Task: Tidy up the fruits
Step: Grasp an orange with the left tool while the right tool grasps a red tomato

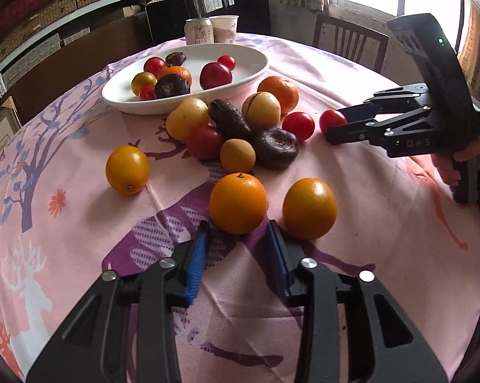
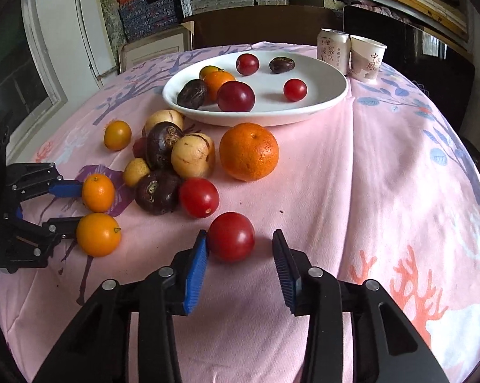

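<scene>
A white oval plate point(image 1: 246, 73) point(image 2: 329, 95) at the far side of the table holds several fruits. More fruits lie loose on the pink cloth in front of it. My left gripper point(image 1: 236, 233) is open, its blue pads on either side of a small orange point(image 1: 237, 202), which also shows in the right wrist view point(image 2: 98, 192). A second small orange point(image 1: 309, 208) lies just right of it. My right gripper point(image 2: 240, 245) is open around a red tomato point(image 2: 231, 236); its left pad touches or nearly touches the tomato. The right gripper shows in the left wrist view point(image 1: 332, 134) by that tomato point(image 1: 331, 120).
A loose pile holds a large orange point(image 2: 249, 151), yellow fruits point(image 2: 193, 154), dark purple fruits point(image 2: 157, 191), another tomato point(image 2: 199, 197) and a yellow-orange fruit point(image 1: 127, 169). A drink can point(image 2: 333, 49) and paper cup point(image 2: 366, 59) stand behind the plate. Chairs and shelves surround the table.
</scene>
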Tool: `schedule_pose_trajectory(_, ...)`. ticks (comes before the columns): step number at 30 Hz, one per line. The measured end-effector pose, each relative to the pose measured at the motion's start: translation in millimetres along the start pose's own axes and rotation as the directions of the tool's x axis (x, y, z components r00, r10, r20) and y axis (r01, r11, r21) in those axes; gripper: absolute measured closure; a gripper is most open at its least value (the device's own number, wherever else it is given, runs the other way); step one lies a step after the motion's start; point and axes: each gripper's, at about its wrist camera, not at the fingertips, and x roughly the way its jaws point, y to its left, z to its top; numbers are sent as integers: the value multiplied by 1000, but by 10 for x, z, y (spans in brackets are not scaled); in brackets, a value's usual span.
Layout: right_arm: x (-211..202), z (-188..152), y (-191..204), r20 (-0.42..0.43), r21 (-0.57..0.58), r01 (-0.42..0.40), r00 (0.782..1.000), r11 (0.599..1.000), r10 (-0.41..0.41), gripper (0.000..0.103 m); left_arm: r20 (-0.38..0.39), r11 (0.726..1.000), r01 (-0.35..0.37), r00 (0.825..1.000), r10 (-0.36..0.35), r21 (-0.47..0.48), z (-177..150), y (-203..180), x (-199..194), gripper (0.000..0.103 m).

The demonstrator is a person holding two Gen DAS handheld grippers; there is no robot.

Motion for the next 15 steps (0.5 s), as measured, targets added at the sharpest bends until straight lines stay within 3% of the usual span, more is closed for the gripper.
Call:
schedule_pose_trajectory(1, 2, 3, 11, 1, 3, -1, 1000, 1000, 1, 75, 2, 1000, -5, 1000, 5, 8, 3, -20, 2, 76)
schedule_pose_trajectory(6, -144, 2, -4, 60, 10, 20, 998, 1000, -20, 75, 13, 1000, -20, 1000, 20, 14, 36, -56, -33, 80)
schedule_pose_trajectory(9, -374, 61, -27, 142, 8, 37, 989, 999, -38, 75, 39, 1000, -9, 999, 10, -27, 133, 73, -160, 96)
schedule_pose_trajectory(12, -536, 179, -80, 165, 8, 62, 984, 998, -62, 75, 119, 998, -14, 993, 22, -62, 260, 207, -358, 97)
schedule_pose_trajectory(15, -596, 236, -112, 179, 9, 86, 980, 996, -86, 75, 106, 997, -14, 994, 21, -71, 287, 251, -349, 96)
